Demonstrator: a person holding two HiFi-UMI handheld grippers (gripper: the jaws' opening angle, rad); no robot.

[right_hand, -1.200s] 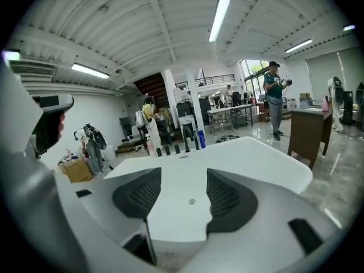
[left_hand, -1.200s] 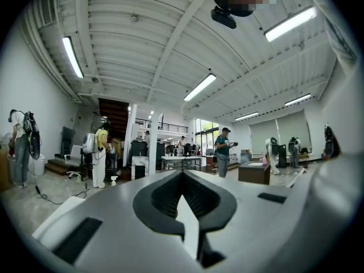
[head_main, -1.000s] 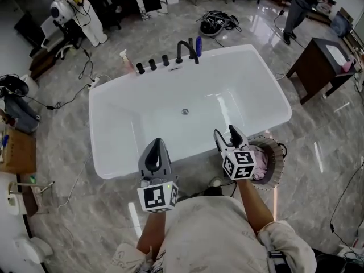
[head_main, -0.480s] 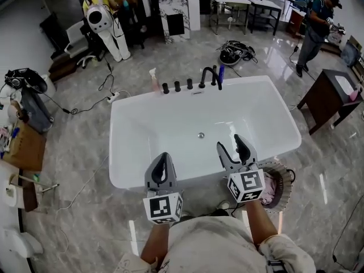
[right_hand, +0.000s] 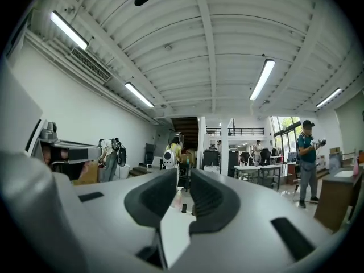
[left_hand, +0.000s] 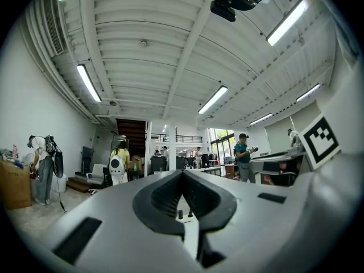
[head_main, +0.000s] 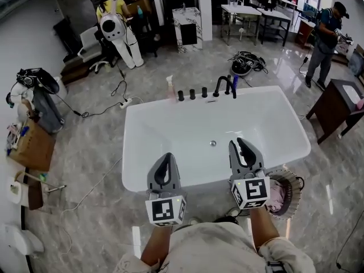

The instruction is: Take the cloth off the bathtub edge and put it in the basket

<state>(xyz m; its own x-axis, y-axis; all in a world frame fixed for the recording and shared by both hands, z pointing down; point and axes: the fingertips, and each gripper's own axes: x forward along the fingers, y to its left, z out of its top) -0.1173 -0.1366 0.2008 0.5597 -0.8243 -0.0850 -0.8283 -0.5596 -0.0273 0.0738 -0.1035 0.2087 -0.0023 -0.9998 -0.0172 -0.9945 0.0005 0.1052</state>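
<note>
Beside the bathtub (head_main: 187,124), on the floor at its right end: pink cloth (head_main: 277,197) lying in the basket (head_main: 294,181), off the tub edge. Above the near rim: both grippers held level, side by side, well apart. Left gripper (head_main: 164,159) (left_hand: 182,172): jaws shut tip to tip, holding nothing. Right gripper (head_main: 239,147) (right_hand: 183,178): jaws just closing, narrow slit left, nothing between them.
</note>
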